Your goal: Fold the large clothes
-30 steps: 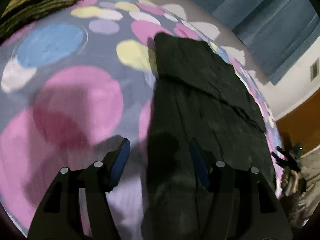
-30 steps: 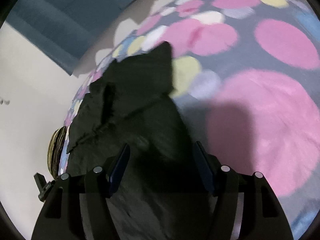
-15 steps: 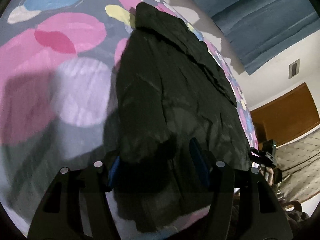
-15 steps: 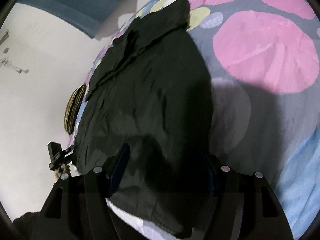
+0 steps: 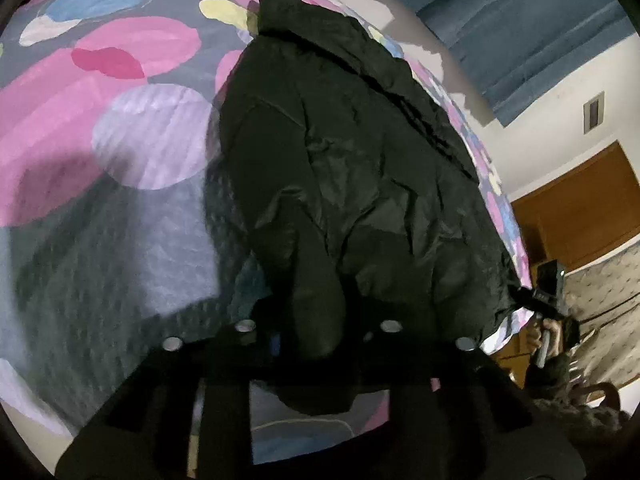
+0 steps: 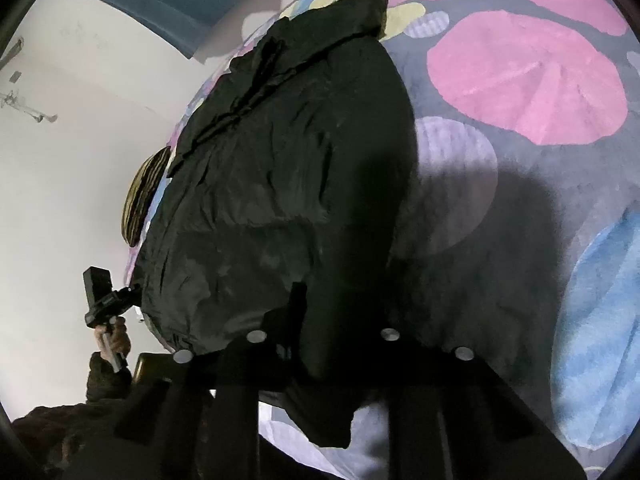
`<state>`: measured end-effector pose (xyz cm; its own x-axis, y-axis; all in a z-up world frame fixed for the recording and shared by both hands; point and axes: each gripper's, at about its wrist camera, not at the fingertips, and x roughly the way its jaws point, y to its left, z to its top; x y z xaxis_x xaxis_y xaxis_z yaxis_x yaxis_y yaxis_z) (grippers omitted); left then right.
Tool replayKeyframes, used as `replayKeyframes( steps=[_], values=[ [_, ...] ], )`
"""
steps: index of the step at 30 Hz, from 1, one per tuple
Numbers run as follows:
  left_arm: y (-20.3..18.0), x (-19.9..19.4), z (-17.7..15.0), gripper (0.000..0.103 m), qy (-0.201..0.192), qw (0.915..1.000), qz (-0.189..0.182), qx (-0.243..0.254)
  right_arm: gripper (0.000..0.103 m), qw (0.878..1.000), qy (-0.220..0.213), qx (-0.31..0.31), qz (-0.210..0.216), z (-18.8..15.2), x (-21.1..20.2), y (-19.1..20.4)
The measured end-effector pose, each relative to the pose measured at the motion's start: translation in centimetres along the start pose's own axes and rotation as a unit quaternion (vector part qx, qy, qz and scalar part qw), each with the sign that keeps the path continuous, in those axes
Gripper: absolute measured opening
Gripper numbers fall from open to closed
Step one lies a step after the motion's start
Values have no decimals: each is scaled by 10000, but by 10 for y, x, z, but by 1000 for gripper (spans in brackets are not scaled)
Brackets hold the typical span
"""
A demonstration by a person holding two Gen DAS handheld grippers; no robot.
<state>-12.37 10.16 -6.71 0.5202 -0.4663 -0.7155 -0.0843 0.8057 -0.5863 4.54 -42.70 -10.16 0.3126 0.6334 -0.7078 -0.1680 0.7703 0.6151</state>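
Black, shiny fabric bunches between the fingers of the left gripper [image 5: 316, 332], whose jaws have just been closing and now pinch the near hem of the dark jacket [image 5: 352, 168]. At the hem's other corner the right gripper [image 6: 320, 340] has likewise just been closing and nips a fold of the same jacket [image 6: 280, 184]. Beyond them the garment lies spread along the bed [image 5: 120, 128], on a cover of pink, lilac, blue and yellow circles. Farther off hang blue curtains [image 5: 520, 28].
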Motion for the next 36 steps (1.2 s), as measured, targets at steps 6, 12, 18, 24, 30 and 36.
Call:
replayKeyframes(
  steps=[6, 12, 18, 24, 30, 36],
  values=[
    [-7, -15, -8, 13, -264, 9995, -176, 73, 15, 9995, -174, -120, 235, 2, -8, 12],
    [-10, -46, -4, 13, -616, 9913, -1130, -294, 14, 9960, -390, -49, 804, 6, -33, 14],
    [-12, -62, 38, 13, -901, 9801, -1627, -697, 14, 9855, -796, 150, 1489, 43, -55, 19],
    [2, -38, 99, 13, -1049, 9774, -1490, -1074, 14, 9752, -1121, 548, 1825, 123, -37, 12],
    [35, 18, 150, 13, -851, 9775, -1228, -1486, 14, 9764, -936, 1083, 1616, 193, 27, -17],
    [64, 75, 171, 13, -465, 9786, -930, -1777, 14, 9769, -499, 1682, 1222, 211, 92, -53]
  ],
)
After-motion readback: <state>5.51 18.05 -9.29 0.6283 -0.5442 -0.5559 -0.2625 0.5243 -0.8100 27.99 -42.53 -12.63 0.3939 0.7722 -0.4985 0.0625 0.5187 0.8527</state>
